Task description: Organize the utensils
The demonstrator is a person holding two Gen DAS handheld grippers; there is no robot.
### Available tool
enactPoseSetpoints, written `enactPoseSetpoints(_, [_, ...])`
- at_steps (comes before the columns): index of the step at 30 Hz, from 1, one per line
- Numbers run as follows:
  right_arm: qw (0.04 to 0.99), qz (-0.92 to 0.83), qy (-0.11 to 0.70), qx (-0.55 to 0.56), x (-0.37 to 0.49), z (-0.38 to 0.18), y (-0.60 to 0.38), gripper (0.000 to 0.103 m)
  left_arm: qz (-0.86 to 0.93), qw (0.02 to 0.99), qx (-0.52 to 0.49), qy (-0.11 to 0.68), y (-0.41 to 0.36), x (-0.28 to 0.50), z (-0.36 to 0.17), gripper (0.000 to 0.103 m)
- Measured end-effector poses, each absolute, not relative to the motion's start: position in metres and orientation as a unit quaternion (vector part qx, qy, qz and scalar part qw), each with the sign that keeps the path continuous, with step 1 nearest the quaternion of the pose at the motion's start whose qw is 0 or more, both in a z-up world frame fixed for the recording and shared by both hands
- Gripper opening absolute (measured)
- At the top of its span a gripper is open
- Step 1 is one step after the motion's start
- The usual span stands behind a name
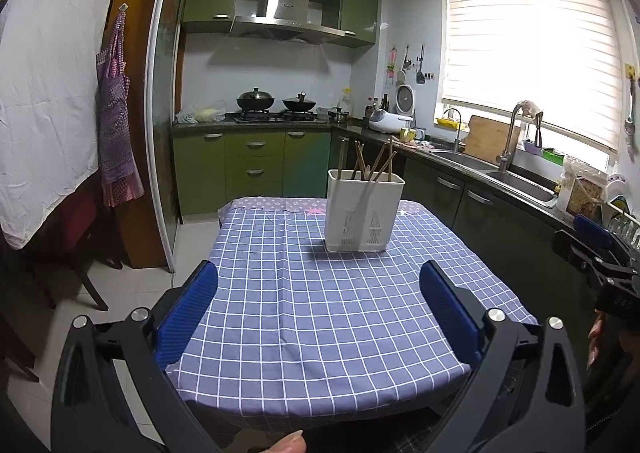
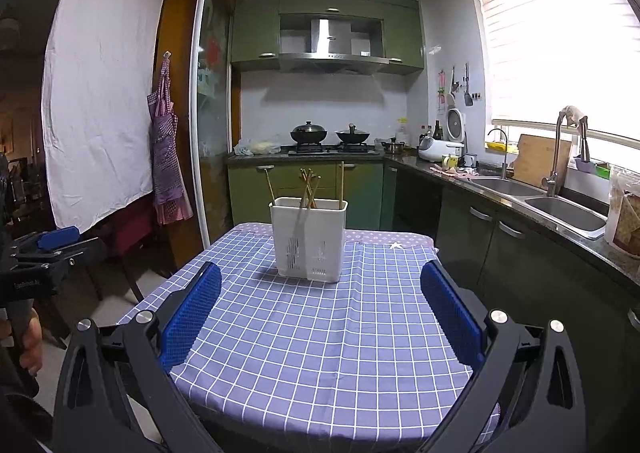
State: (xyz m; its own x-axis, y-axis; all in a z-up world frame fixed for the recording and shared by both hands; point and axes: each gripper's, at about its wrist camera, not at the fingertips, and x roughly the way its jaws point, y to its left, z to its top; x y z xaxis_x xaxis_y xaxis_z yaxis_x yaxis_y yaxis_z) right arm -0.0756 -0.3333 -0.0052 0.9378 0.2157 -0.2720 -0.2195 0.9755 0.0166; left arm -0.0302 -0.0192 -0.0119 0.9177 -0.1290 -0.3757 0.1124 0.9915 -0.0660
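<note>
A white plastic utensil holder stands upright near the far end of the table, with several wooden chopsticks leaning out of it. My left gripper is open above the near half of the table, well short of the holder, nothing between its blue pads. My right gripper is also open and empty, at about the same distance from the holder. Each gripper shows at the edge of the other's view: the right gripper, the left gripper.
The table wears a blue checked cloth. A dark counter with a double sink runs along the right. A stove with pans is at the back. A chair and white sheet stand left.
</note>
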Motion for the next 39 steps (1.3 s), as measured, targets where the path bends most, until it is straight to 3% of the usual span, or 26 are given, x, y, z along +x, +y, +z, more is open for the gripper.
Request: enactPoseSetpoints(39, [0.983,0.114,0.144,-0.008,-0.0698,-0.0124,-0.3331,0.098,-0.058,0.978,-0.020,0.201,-0.0202,-0.0283,-0.0142,0.096])
